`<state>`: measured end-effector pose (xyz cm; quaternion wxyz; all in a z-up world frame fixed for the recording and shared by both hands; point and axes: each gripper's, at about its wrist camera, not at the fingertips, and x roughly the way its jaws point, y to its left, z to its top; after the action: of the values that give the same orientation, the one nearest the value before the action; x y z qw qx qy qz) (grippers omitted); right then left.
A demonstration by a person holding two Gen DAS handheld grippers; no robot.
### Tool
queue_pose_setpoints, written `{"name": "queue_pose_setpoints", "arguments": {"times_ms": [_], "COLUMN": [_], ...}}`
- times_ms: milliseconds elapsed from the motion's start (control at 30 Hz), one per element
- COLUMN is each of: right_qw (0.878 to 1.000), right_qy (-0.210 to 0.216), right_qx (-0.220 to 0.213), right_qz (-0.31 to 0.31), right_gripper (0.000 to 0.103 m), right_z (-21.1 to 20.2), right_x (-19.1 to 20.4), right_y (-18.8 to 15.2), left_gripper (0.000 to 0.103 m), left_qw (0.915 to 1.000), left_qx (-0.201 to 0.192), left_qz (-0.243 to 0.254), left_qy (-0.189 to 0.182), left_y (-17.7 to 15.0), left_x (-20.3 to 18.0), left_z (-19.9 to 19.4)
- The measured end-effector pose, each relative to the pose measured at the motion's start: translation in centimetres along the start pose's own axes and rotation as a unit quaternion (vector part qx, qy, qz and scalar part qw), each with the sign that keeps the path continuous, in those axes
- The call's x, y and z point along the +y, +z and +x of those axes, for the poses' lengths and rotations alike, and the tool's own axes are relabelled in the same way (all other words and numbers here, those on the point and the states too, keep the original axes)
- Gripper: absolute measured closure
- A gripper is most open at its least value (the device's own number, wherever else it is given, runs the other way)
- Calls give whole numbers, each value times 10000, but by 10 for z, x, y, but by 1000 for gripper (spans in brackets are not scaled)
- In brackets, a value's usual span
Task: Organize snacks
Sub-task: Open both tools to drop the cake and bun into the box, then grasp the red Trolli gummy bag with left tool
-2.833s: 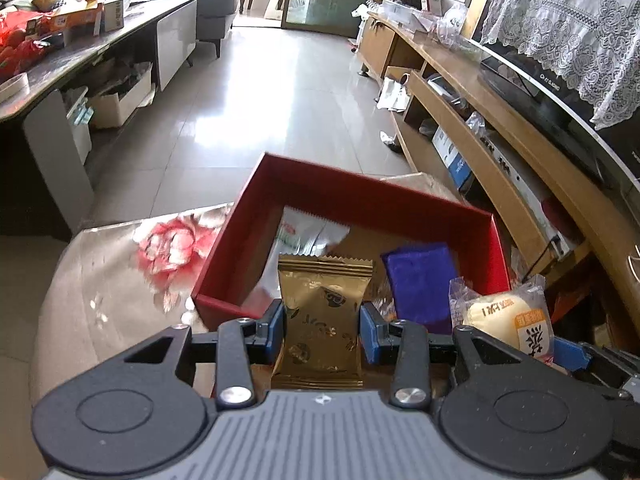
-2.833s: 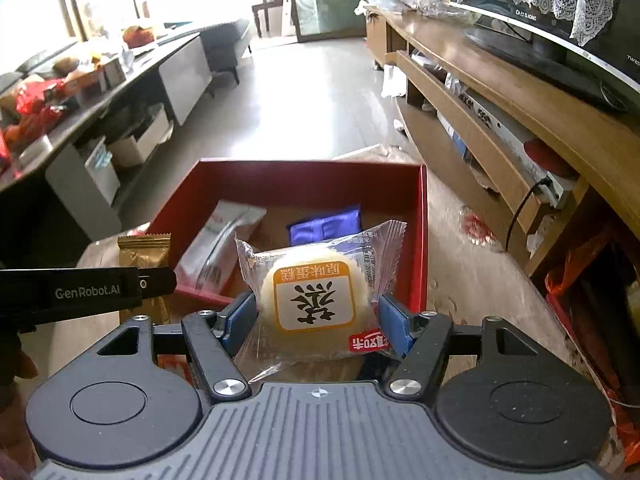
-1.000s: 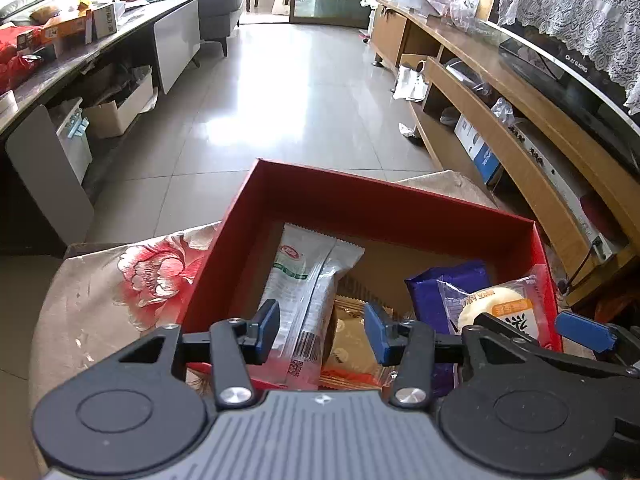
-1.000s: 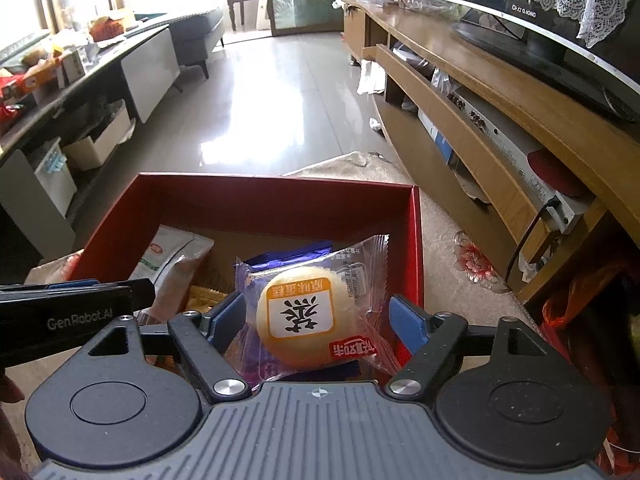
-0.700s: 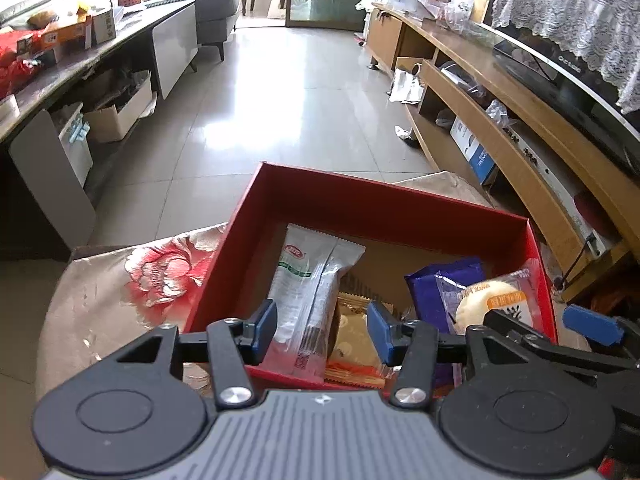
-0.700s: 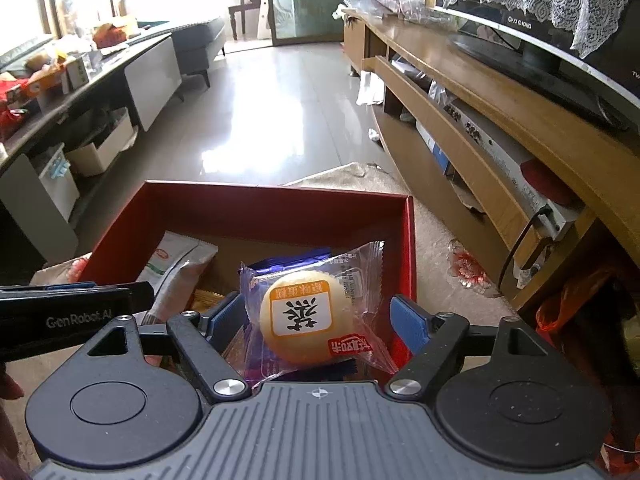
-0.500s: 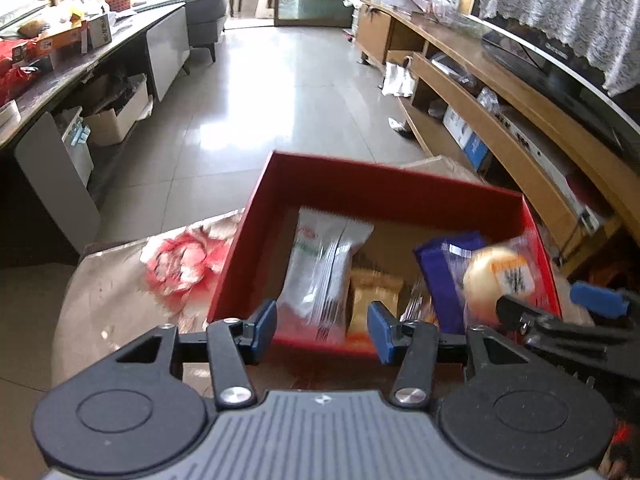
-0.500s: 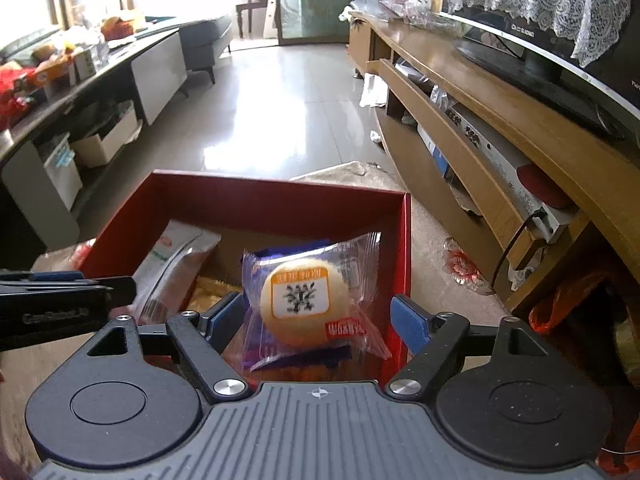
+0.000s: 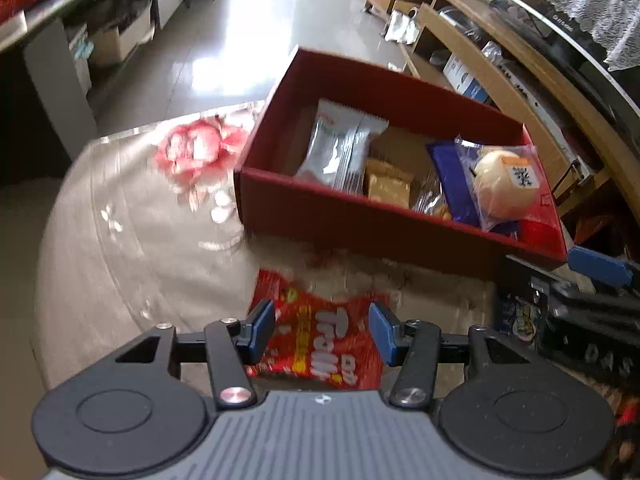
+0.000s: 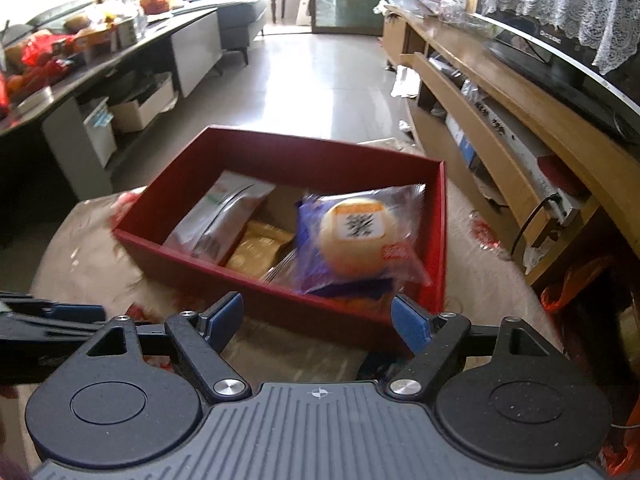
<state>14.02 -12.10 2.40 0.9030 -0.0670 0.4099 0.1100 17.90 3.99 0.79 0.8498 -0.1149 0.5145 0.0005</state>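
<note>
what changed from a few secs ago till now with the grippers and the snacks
Both snacks were let go into the red box: the gold packet from the left gripper, the bun in clear wrap from the right gripper. Both grippers pulled back with jaws just opening and nothing between them; the left is now above a red Trolli bag. The white packet stayed put.

The box (image 9: 392, 224) sits on the table (image 9: 120, 240) ahead of me. In it, left to right: a long packet (image 9: 340, 152), a small packet (image 9: 390, 184), then a wrapped bun (image 9: 506, 184). Before it lies a Trolli bag (image 9: 320, 340).
</note>
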Motion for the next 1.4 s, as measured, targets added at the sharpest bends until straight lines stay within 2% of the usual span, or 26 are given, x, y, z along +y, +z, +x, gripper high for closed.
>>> {"name": "queue_pose_setpoints", "arguments": {"times_ms": [133, 233, 333, 567, 800, 1100, 1300, 1400], "right_qw": [10000, 9999, 9999, 9999, 9997, 9996, 9994, 9991], "right_qy": [68, 85, 85, 6, -28, 57, 224, 314], "right_qx": [23, 58, 65, 128, 250, 282, 277, 275], "right_qz": [-9, -29, -21, 69, 77, 23, 9, -15], "right_gripper": [17, 17, 17, 17, 17, 16, 16, 16], "right_z": [-4, -2, -1, 2, 5, 4, -1, -3], "right_x": [5, 7, 5, -7, -11, -10, -4, 0], "right_y": [-5, -6, -7, -7, -11, -11, -10, -11], "left_gripper": [50, 46, 46, 46, 46, 43, 41, 41], "left_qw": [9996, 9997, 9995, 9973, 9957, 9945, 9962, 9972], "left_qx": [8, -59, 9, -97, 58, 255, 500, 453], "left_qz": [-234, -238, -331, 68, 102, 551, 218, -41], "left_qy": [-135, -35, 0, 720, 922, 851, 680, 587], "left_y": [2, 9, 13, 15, 13, -11, -30, -30], "left_x": [-2, -5, -7, -24, -23, -18, 4, 12], "left_z": [3, 8, 20, 35, 45, 30, 21, 18]}}
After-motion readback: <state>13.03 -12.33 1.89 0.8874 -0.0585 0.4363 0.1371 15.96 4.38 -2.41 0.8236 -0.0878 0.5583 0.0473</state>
